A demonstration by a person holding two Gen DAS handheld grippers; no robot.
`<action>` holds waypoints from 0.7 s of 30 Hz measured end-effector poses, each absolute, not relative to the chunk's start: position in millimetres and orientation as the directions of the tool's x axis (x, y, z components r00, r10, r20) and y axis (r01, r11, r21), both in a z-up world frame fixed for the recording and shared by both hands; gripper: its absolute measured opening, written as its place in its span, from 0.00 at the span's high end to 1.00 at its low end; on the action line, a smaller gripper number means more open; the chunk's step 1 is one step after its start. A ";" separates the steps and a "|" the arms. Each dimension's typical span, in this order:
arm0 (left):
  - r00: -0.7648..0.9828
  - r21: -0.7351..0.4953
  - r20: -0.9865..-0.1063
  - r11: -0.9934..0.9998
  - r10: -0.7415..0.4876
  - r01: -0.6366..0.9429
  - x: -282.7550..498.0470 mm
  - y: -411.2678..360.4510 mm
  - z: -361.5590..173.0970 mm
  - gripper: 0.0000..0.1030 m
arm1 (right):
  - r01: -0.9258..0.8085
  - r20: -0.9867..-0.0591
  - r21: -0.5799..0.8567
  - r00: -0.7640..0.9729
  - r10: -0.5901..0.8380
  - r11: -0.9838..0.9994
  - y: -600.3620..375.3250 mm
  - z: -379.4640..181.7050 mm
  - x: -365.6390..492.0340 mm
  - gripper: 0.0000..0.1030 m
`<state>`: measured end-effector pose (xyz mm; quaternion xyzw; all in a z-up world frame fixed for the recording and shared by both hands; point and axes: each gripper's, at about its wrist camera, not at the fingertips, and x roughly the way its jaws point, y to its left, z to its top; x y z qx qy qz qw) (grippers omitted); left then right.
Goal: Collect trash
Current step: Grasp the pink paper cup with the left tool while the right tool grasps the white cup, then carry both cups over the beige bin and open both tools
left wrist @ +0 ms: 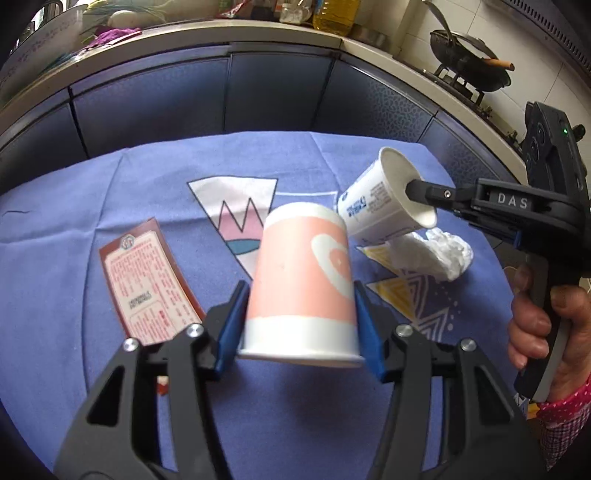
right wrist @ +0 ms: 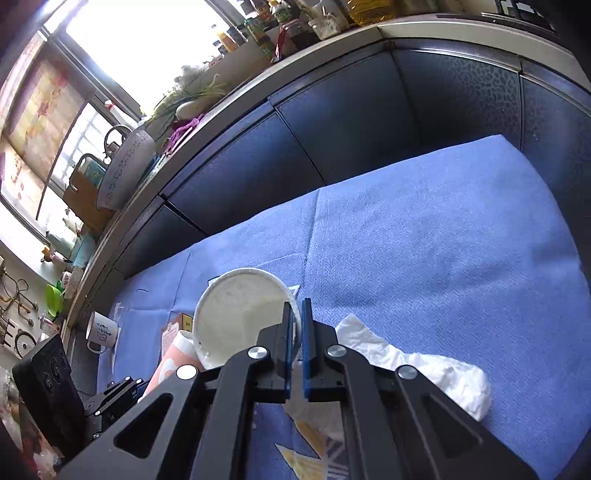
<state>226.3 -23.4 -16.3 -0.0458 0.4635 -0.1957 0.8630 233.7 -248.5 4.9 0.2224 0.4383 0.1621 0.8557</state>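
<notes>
with the pink cup [left wrist: 301, 284] squeezed between your left gripper [left wrist: 301, 325] pads and the white cup [left wrist: 384, 201] pinched by its rim in your right gripper [right wrist: 296, 347], lift both gently, leaving the tissue [left wrist: 430, 254] just under the right jaws for later.

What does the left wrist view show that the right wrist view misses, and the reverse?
Only the left wrist view: the red printed wrapper lying flat on the blue cloth, the wok on the stove, and the hand holding the right gripper.

Only the right wrist view: the white mug, the bright window, and the white cup's empty inside.

Both: the white cup, its rim pinched by the right gripper; the pink cup, upside down between the left gripper's pads; the crumpled tissue.
</notes>
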 end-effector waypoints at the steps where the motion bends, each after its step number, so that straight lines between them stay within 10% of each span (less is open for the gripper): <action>1: 0.492 -0.279 -0.774 0.912 -0.398 0.299 219.3 -22.0 -13.6 0.49 | -0.088 -0.663 0.536 0.573 0.482 0.840 -252.7 9.6 225.6 0.97; 21: 0.253 -0.440 -0.779 0.789 -0.573 0.429 78.7 -77.2 -42.5 0.48 | -0.081 -0.537 0.645 0.658 0.527 0.759 -330.8 -17.0 -10.9 0.97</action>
